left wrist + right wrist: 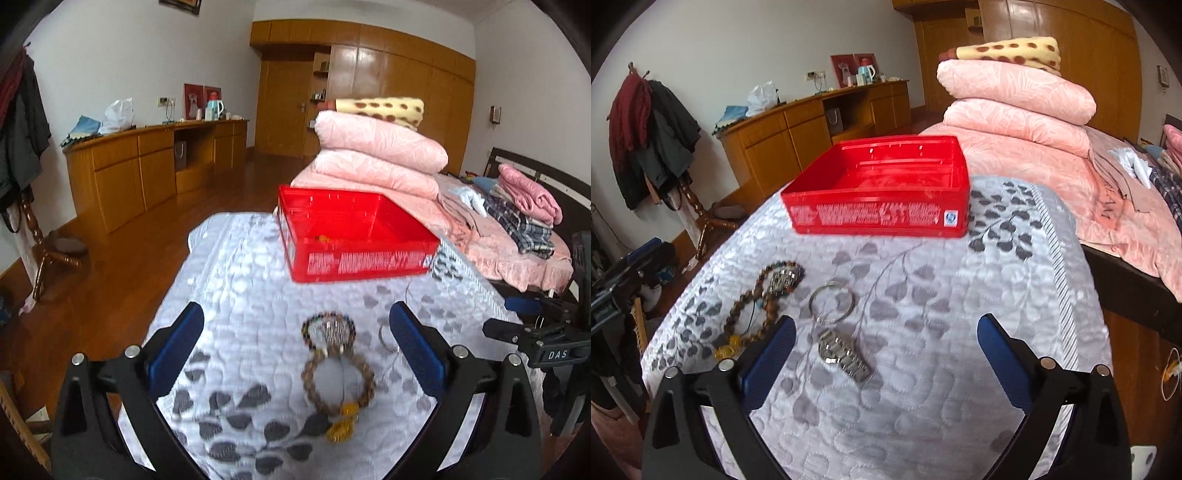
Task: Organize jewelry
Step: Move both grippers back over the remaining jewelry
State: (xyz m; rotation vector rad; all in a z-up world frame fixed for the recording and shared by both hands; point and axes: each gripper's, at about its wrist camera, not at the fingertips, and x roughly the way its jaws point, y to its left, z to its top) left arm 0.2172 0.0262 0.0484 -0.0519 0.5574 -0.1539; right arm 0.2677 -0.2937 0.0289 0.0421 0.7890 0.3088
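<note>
A red plastic box [354, 236] [882, 184] stands open-topped at the far side of a grey leaf-patterned quilt [240, 280] [923, 314]. A small orange item lies inside it. In front of it lie a brown bead bracelet [338, 384] [753, 317] with a yellow charm, a dark multicoloured bead bracelet [328, 330] [783, 277], a silver ring hoop [832, 301] and a steel watch [842, 354]. My left gripper [295, 343] is open above the bracelets, holding nothing. My right gripper [886, 350] is open too, with the watch between its fingers near the left one, untouched.
A bed with folded pink quilts [380, 155] [1015, 103] lies behind and to the right. A wooden sideboard [155, 166] runs along the left wall, a coat stand [650, 129] beside it. The other gripper [546, 339] shows at the right edge of the left wrist view.
</note>
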